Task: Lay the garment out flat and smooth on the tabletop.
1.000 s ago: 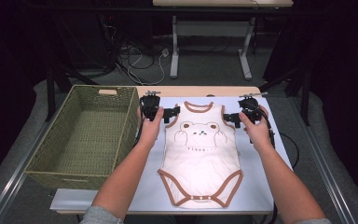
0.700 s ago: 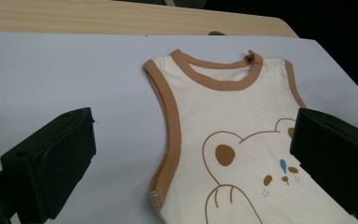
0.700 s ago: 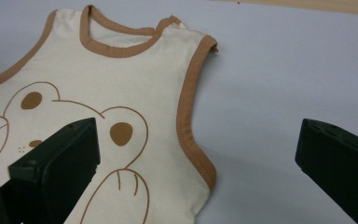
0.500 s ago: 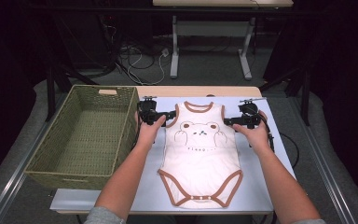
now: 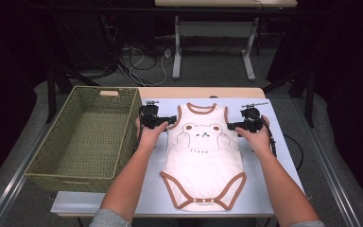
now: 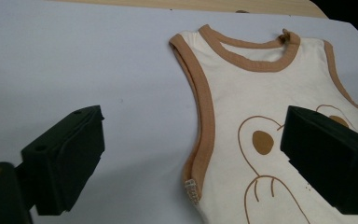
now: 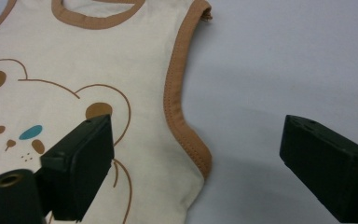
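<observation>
While both hands lower toward the table (image 5: 264, 189), we see each hand-held gripper arrive lower and closer to the baby bodysuit (image 5: 203, 156) than in the earlier frames, where the pair hovered higher near the neckline. The jaws of both have just been closing a little, yet they stand wide and grasp nothing.

The left hand-held gripper (image 5: 172, 120) sits at nine o'clock of the bodysuit's chest; in its own view (image 6: 191, 154) the brown armhole trim (image 6: 200, 121) lies between the jaws, untouched. The right hand-held gripper (image 5: 231, 126) sits at three o'clock; in its view (image 7: 196, 168) the opposite armhole trim (image 7: 177, 102) lies between the jaws, again clear of the pads.

The bodysuit lies flat, face up, at the centre of the table, neckline at twelve o'clock and snap end at six o'clock. A woven basket (image 5: 42, 161) stands at nine o'clock, well apart from the cloth.

We judge that this descent prepares a two-sided pinch at the armholes, probably for a fold or lift. Both forearms enter from six o'clock, wrists level, jaws pointing inward at the garment.
</observation>
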{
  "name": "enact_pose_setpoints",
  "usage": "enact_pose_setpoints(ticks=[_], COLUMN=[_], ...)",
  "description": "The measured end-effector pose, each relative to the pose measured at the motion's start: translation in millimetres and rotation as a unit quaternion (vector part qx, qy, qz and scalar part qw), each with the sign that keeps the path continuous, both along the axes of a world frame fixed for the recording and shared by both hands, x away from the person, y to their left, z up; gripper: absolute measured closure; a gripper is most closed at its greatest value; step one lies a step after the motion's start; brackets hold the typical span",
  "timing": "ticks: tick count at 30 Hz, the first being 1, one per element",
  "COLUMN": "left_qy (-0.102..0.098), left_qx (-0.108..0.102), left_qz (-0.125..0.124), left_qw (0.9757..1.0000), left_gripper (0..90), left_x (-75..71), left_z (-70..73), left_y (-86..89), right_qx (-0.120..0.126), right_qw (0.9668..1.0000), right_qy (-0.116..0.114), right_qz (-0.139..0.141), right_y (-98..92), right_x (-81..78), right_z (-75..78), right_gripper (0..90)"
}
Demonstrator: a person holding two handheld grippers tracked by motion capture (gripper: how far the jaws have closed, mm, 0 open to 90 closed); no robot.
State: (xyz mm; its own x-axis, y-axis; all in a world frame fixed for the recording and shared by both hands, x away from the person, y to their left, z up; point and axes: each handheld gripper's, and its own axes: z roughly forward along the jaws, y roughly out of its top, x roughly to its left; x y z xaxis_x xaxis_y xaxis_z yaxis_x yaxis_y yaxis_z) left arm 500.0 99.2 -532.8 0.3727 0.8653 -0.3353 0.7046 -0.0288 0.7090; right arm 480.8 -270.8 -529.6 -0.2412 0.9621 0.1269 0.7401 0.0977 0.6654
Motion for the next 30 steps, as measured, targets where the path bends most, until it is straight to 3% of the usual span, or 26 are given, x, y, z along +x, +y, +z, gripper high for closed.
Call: enact_pose_setpoints(ticks=[5, 16, 20, 26, 30], left_qy=[-0.006, 0.006, 0.022, 0.044, 0.068], left_qx=[0.009, 0.017, 0.010, 0.022, 0.017], left_qz=[-0.005, -0.011, -0.021, -0.041, -0.029], left_qw=[0.9999, 0.9998, 0.9995, 0.9980, 0.9971], left_gripper=[15.3, 35.5, 42.6, 52.6, 53.6], left_x=[0.3, 1.0, 2.1, 1.5, 0.2], left_z=[-0.1, -2.8, -6.6, -9.5, -8.6], left_y=[1.5, 2.0, 1.3, -2.4, -2.8], right_qx=[-0.003, 0.009, 0.016, 0.012, 0.015], right_qw=[1.0000, 0.9997, 0.9995, 0.9989, 0.9993], right_qy=[-0.001, -0.008, -0.006, -0.012, -0.011], right_qz=[0.004, 0.019, 0.027, 0.043, 0.033], right_y=[-1.3, -4.0, -5.2, -6.0, -6.7], right_x=[-0.3, 0.6, 0.6, 0.7, -0.4], right_z=[0.2, 1.3, 1.1, 0.1, 1.3], right_gripper=[21.2, 41.0, 46.8, 52.7, 52.3])
